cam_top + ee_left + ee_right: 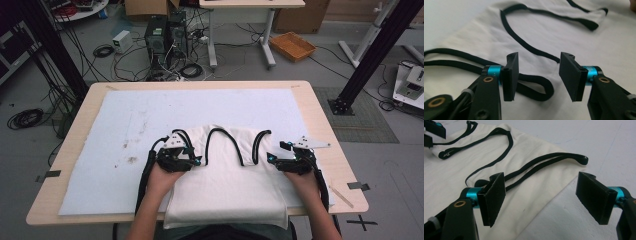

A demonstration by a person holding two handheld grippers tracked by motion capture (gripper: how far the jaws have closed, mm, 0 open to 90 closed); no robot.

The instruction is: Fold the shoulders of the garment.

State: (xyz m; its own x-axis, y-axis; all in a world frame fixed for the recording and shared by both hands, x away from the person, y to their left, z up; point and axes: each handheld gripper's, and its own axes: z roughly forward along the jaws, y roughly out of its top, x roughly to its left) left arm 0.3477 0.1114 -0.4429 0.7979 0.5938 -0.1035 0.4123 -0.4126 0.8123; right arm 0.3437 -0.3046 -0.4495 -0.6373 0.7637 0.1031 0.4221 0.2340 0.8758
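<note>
The white garment (227,175), a sleeveless top edged in black trim (218,134), lies flat at the lower middle of the high view on a pale mat (125,130) that covers the wooden table (320,115). Its hem hangs over the near table edge at the bottom of the frame, so the lowest part is cut off from sight. The person's forearms enter from the bottom edge and their hands cover most of each gripper body.

In the high view the left gripper (196,161) sits at the garment's left shoulder and the right gripper (272,159) at its right edge, but the jaws there are too small to judge. The gripper views settle it. In the left gripper view the left gripper (539,75) has its jaws about half apart, a loop of black strap (534,86) lying on the cloth between and behind them, neither pad pressing on it. In the right gripper view the right gripper (541,197) stands wide apart over the garment's edge, holding nothing; a doubled strap (554,160) runs toward the upper right, and the other gripper is cut off at the upper left corner.

The floor beyond the table, with cables (170,65) and an orange tray (293,46), appears in the high view.
</note>
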